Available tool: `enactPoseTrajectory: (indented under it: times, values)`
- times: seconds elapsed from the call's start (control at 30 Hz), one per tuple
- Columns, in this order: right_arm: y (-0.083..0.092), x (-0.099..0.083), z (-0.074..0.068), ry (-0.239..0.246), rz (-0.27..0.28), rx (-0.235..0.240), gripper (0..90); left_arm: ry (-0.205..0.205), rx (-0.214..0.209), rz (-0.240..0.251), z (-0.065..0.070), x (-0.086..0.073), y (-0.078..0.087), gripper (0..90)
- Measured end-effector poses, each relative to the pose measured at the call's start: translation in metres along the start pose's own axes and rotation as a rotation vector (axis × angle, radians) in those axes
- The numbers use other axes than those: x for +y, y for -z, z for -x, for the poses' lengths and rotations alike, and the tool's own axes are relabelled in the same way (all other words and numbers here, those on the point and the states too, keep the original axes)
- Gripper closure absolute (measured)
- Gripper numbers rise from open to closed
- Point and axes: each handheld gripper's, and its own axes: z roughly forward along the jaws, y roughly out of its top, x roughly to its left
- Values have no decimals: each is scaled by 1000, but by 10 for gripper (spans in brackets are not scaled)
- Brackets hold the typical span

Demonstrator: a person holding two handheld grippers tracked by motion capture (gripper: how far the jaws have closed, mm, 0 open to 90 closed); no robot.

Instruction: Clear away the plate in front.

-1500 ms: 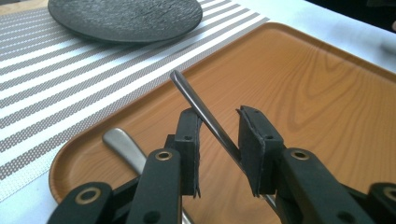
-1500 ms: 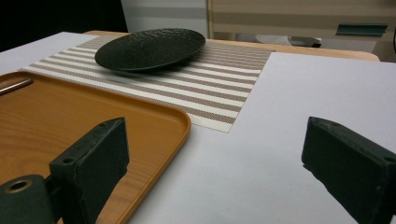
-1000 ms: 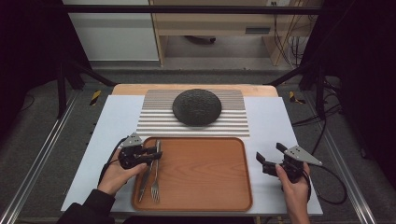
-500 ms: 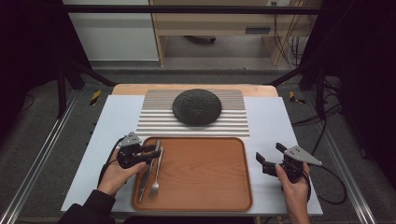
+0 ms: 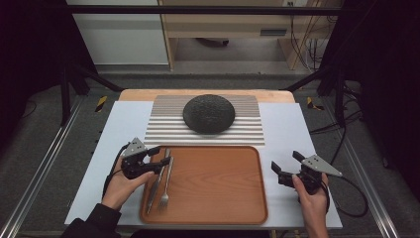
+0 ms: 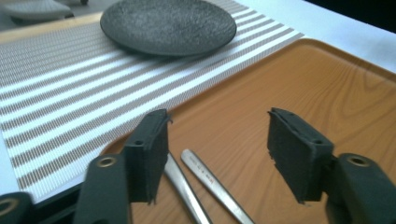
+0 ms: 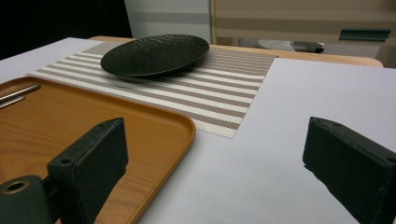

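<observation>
Holding my left gripper over the tray's left end, I note its jaws have just been opening; they stand apart with nothing pressed between them. A fork and a second utensil lie side by side just below, flat on the wooden tray. My right gripper rests off the tray's right edge, jaws wide and empty. Beyond, a dark plate sits on the striped mat.
</observation>
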Motion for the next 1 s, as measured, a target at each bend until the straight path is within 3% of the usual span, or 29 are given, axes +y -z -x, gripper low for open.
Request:
enactPoseTrajectory:
  times: [0.2, 0.47, 0.67, 0.8, 1.0]
  values:
    - [1, 1, -1, 13, 12, 3, 69, -1, 17, 19, 1, 1, 2, 231]
    - [2, 2, -1, 29, 18, 6, 69, 0, 22, 47, 1, 3, 6, 196]
    - [2, 2, -2, 37, 23, 14, 71, -24, 18, 63, 4, 5, 7, 184]
    - [2, 2, -3, 36, 21, 17, 73, -10, 7, 73, 5, 5, 7, 141]
    - [2, 3, -3, 40, 25, 16, 71, -24, 15, 95, 7, 8, 9, 103]
